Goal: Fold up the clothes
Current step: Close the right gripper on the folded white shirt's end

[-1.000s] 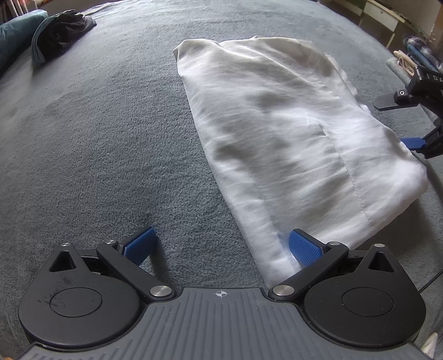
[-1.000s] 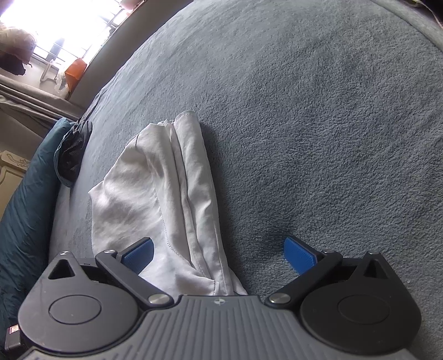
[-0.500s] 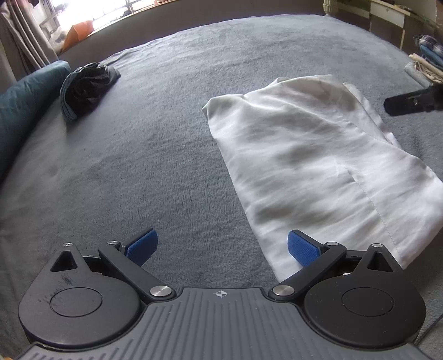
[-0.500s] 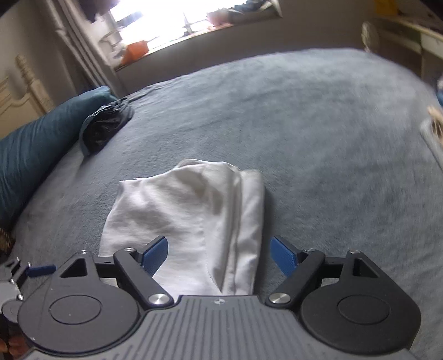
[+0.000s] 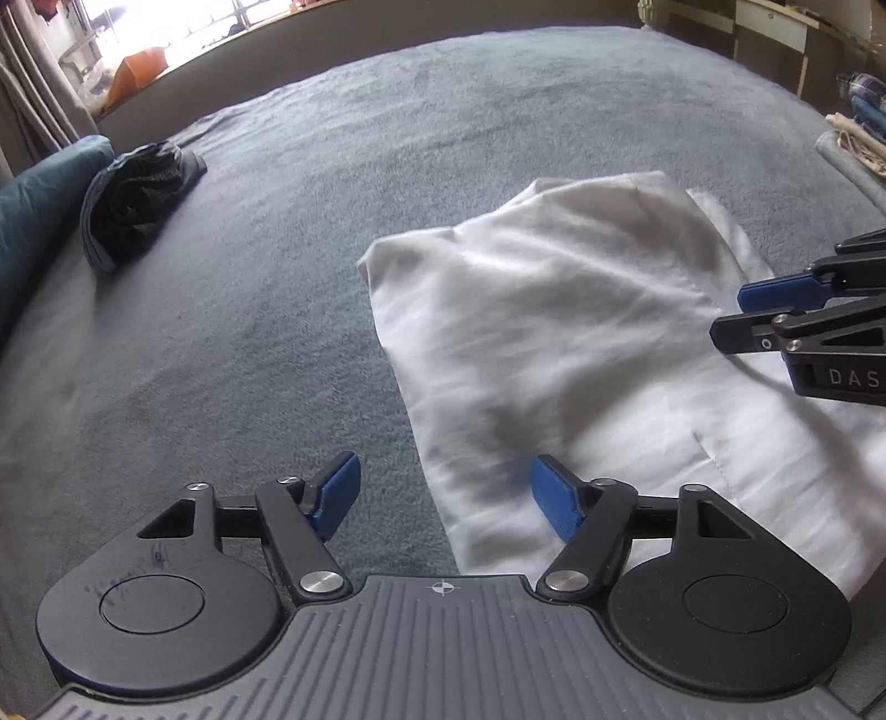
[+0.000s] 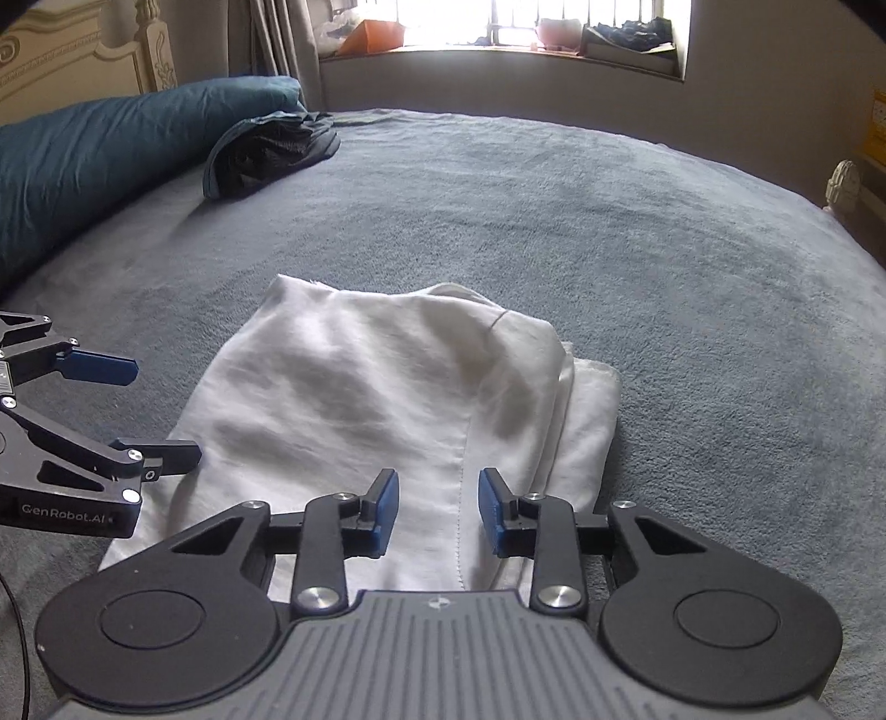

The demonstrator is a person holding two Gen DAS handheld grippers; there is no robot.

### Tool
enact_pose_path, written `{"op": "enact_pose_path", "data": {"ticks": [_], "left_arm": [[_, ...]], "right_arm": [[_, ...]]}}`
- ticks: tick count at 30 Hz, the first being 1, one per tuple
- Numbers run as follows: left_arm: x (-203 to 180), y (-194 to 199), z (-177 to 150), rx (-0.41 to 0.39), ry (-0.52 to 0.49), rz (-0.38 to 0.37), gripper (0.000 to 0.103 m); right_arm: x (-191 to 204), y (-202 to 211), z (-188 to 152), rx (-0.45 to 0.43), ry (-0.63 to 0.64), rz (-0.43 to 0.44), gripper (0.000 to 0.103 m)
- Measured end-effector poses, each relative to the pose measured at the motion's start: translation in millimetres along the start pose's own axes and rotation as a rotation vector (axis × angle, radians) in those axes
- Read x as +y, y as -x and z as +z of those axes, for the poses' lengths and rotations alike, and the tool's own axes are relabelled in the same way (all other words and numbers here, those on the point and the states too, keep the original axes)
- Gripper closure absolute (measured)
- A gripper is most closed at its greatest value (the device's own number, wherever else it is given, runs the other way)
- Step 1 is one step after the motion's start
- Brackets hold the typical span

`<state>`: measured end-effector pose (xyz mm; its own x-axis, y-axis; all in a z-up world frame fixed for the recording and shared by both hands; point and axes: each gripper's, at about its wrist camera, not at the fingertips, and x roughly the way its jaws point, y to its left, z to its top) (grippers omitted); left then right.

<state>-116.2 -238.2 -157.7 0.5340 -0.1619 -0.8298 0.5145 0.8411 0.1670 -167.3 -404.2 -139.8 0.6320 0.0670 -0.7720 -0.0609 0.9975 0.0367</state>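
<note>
Both of my tongs have pulled back from the white garment (image 6: 387, 421) since a second ago, and more of the room beyond the bed now shows. My right tongs (image 6: 437, 507) have just been closing and now stand narrow, their blue pads (image 6: 385, 512) apart above the near end of the cloth, beside its stitched seam; I cannot tell whether they touch the fabric, and they clamp nothing. My left tongs (image 5: 446, 501) have also just been closing but stand fairly wide, one blue pad (image 5: 556, 504) over the cloth's near left edge and the other over bare blanket, gripping nothing. The white garment lies folded into a long strip on the grey-blue blanket (image 6: 692, 266) of the bed, its right side doubled into layered folds. Farther off, near the head of the bed, a dark bundled garment (image 6: 271, 152) rests against a teal pillow (image 6: 99, 144). Behind them a bright window (image 6: 554, 22) lights the sill.
</note>
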Motion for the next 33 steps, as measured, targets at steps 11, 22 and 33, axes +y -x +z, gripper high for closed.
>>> {"op": "enact_pose_path", "data": {"ticks": [11,22,33], "left_arm": [[-1.0,-7.1,-1.8,0.021,-0.005,0.001,0.032],[-2.2,-8.7,-1.5,0.021,-0.003,0.004,0.027],[-0.2,-10.1,-0.7,0.029,0.004,0.000,0.024]], "right_arm": [[-4.8,5.7,16.1,-0.040,0.008,0.020,0.079],[-26.6,-46.9,25.1,0.010,-0.020,-0.028,0.080],[-44.8,-51.0,52.9,-0.036,-0.147,-0.016,0.080]]}}
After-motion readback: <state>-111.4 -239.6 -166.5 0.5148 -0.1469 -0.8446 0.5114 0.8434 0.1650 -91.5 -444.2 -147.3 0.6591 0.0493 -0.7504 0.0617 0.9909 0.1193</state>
